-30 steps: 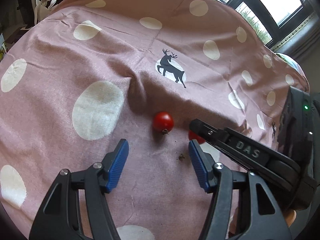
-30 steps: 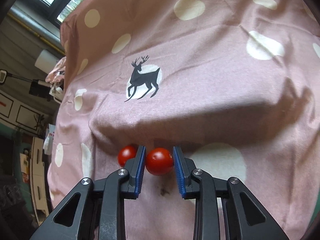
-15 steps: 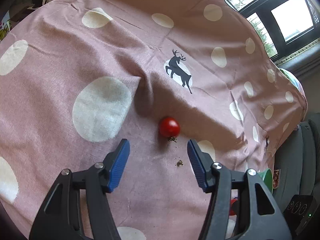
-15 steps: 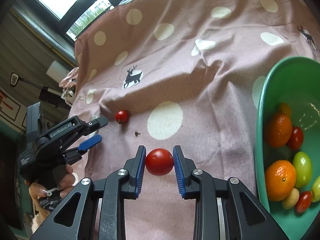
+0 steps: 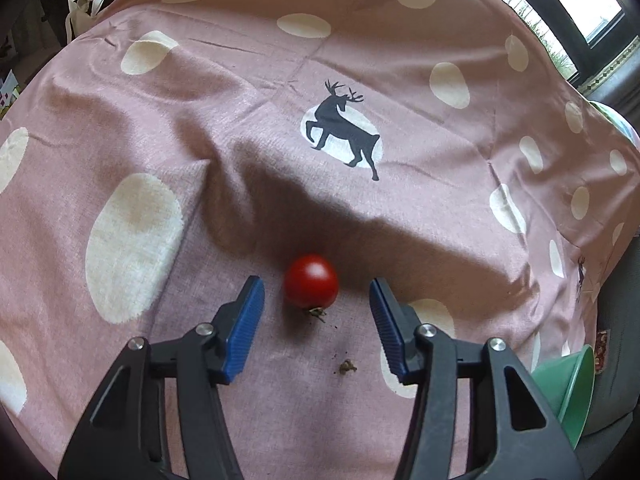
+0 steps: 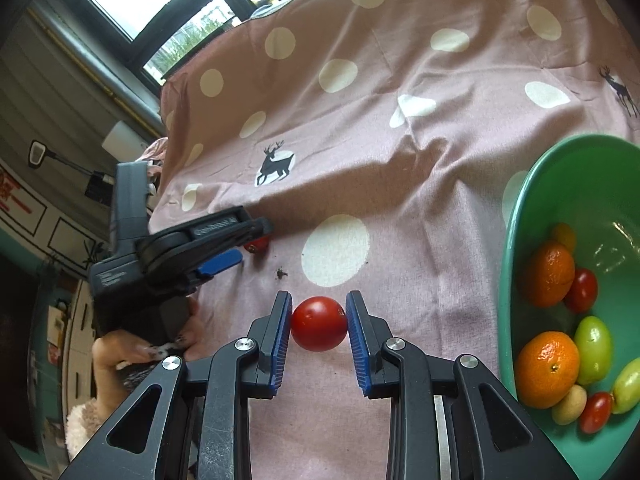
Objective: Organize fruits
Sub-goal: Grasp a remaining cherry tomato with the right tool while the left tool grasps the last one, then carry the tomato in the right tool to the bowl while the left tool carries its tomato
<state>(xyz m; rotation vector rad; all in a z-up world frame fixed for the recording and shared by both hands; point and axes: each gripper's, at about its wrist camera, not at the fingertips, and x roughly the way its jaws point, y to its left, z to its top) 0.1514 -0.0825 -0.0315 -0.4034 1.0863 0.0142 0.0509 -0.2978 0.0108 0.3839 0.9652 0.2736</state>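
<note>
A red cherry tomato (image 5: 311,281) lies on the pink spotted cloth (image 5: 200,128), just ahead of and between the blue pads of my open left gripper (image 5: 316,300). It also shows in the right wrist view (image 6: 258,243), partly hidden behind the left gripper (image 6: 244,240). My right gripper (image 6: 319,322) is shut on a second red tomato (image 6: 319,323) and holds it above the cloth, left of the green bowl (image 6: 508,240). The bowl holds oranges (image 6: 550,274), green fruits (image 6: 594,350) and small tomatoes (image 6: 582,290).
The bowl's rim (image 5: 572,384) shows at the left wrist view's lower right. Small dark crumbs (image 5: 346,367) lie on the cloth near the tomato. A window (image 6: 152,4) is behind the table. The cloth has folds near the deer print (image 5: 340,128).
My right gripper lifted its tomato away toward the green bowl. My left gripper moved closer to the remaining tomato, which now sits between the open pads.
</note>
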